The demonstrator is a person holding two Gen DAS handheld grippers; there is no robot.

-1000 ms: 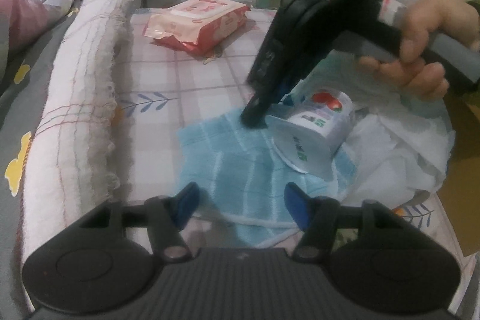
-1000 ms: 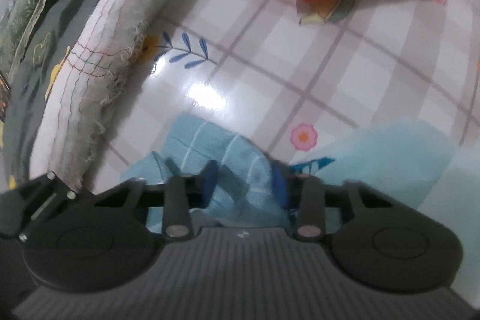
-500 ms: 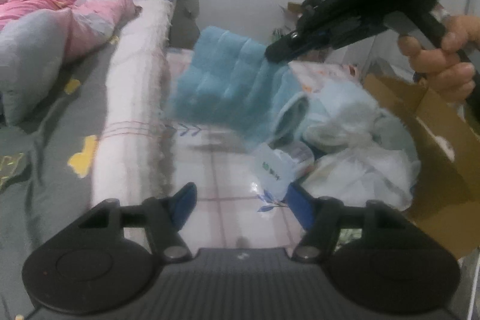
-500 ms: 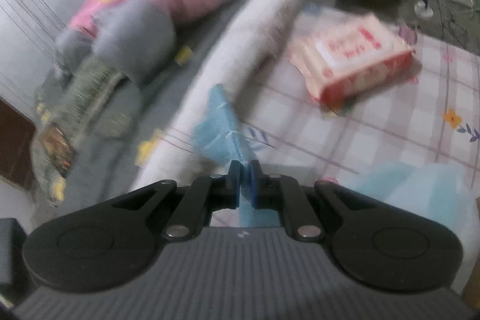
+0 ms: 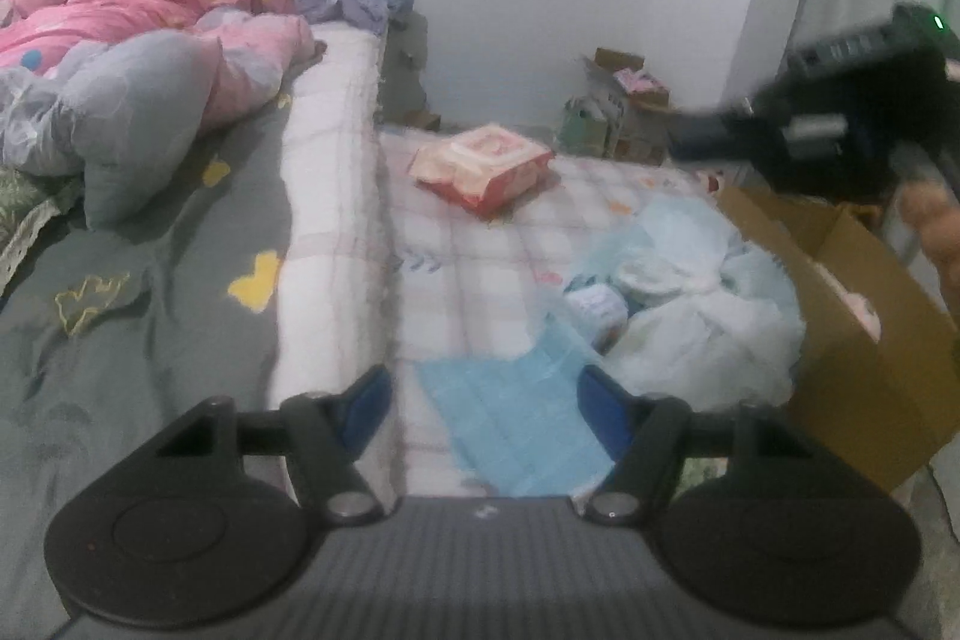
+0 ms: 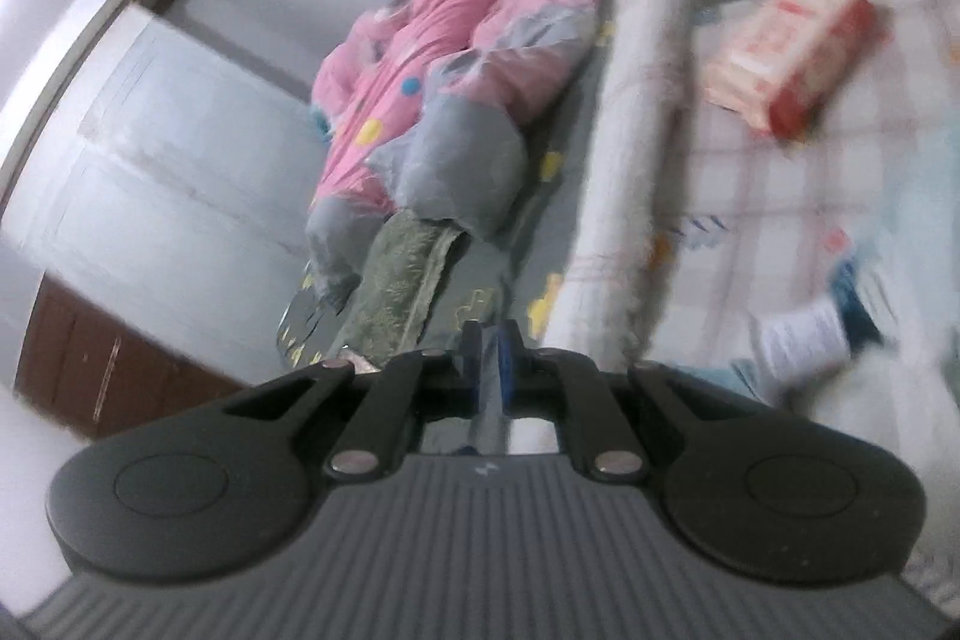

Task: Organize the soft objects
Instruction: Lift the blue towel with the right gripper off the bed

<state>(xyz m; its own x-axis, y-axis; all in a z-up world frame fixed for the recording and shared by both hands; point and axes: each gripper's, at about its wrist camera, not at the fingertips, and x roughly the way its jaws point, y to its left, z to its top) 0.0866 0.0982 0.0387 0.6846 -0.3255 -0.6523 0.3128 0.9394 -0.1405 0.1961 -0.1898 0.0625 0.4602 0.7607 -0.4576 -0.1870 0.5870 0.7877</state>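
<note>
Left gripper (image 5: 486, 400): jaws spread wide, nothing held; blue towel (image 5: 516, 424) is seen flat on checked mat (image 5: 480, 268), just ahead betw. its fingers. Right gripper (image 6: 487, 358): jaws pressed together; whether cloth is pinched cannot be told. Risk: towel bunched if scooped carelessly, or tissue roll (image 5: 597, 310) ahead-right knocked.

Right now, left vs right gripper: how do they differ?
The left gripper has its jaws wide apart, the right gripper has them closed. The left points at the blue towel on the checked mat; the right points toward the bed. Both have blue fingertips.
</note>
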